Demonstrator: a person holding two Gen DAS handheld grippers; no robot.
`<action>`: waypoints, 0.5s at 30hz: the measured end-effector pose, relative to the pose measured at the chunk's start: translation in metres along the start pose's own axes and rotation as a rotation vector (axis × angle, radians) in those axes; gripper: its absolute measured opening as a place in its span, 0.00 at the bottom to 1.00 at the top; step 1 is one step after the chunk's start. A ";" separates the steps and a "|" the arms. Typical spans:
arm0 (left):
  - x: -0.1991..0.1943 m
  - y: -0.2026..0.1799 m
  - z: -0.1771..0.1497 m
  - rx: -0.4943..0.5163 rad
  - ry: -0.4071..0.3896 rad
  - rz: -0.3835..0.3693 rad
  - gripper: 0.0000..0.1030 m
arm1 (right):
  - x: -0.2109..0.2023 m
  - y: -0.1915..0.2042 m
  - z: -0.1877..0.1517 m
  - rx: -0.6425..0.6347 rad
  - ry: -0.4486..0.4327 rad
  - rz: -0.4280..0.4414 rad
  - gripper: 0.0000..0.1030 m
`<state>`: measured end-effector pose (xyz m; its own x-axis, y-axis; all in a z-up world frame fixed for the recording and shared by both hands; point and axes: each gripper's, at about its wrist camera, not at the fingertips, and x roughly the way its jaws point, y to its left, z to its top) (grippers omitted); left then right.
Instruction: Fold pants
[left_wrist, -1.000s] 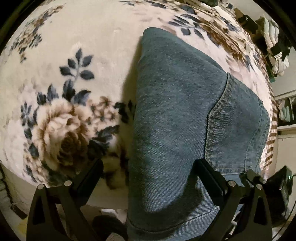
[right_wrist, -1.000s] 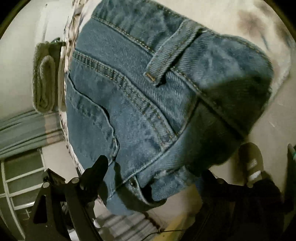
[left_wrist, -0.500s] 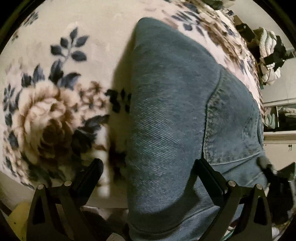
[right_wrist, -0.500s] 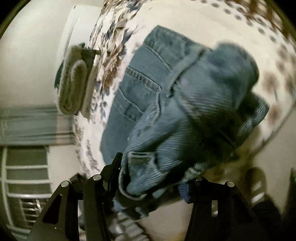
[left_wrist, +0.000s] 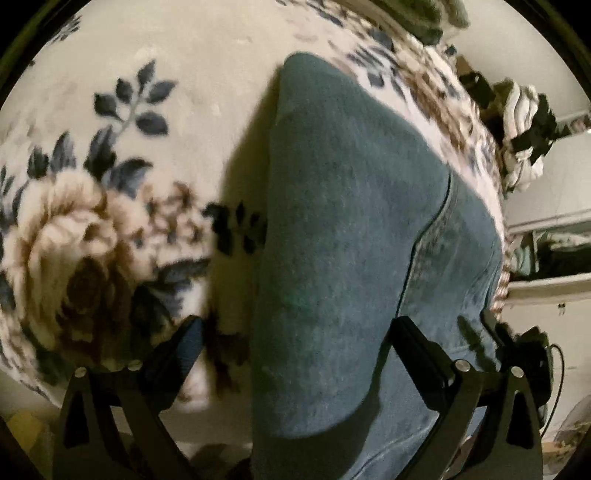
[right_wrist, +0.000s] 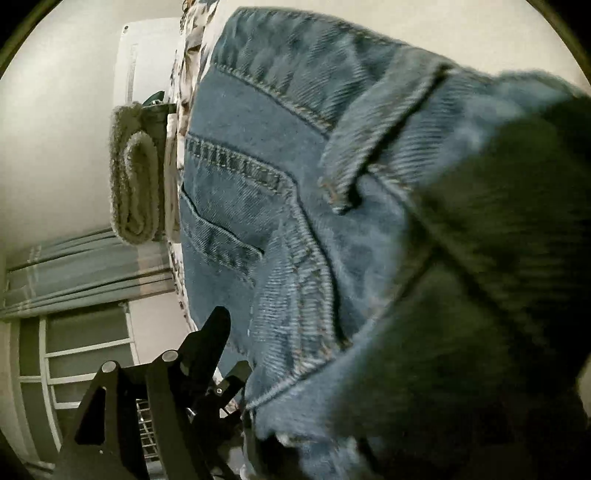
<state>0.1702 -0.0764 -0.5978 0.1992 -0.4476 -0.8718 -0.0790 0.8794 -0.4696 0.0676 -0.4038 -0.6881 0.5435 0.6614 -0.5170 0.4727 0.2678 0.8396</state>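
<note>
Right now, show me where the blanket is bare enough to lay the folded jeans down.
Free: the floral blanket left of the jeans, out to its near edge. Crowded: the strip right of the jeans, narrow and bordered by piled clothes and a shelf. Folded towel takes the far end.

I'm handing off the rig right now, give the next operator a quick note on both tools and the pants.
Left tool: open, jeans between its fingers, not pinched.
Right tool: jaws opening at the waistband end; only one finger shows, grip unclear.
Jeans lie on the floral blanket, legs folded together, near end hanging over the edge.
Left to do: fold across the length and flatten.
</note>
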 end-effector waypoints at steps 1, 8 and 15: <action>-0.002 0.000 0.002 -0.011 -0.015 -0.009 0.95 | 0.000 0.003 0.000 -0.007 0.000 -0.011 0.69; -0.027 -0.020 0.002 0.037 -0.075 -0.091 0.24 | -0.013 0.024 -0.006 -0.059 -0.009 -0.079 0.46; -0.104 -0.054 0.007 0.040 -0.110 -0.153 0.19 | -0.047 0.093 -0.011 -0.117 -0.006 -0.068 0.44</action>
<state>0.1603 -0.0762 -0.4808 0.3115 -0.5584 -0.7689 -0.0009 0.8089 -0.5879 0.0789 -0.4020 -0.5837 0.5172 0.6347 -0.5742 0.4248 0.3921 0.8160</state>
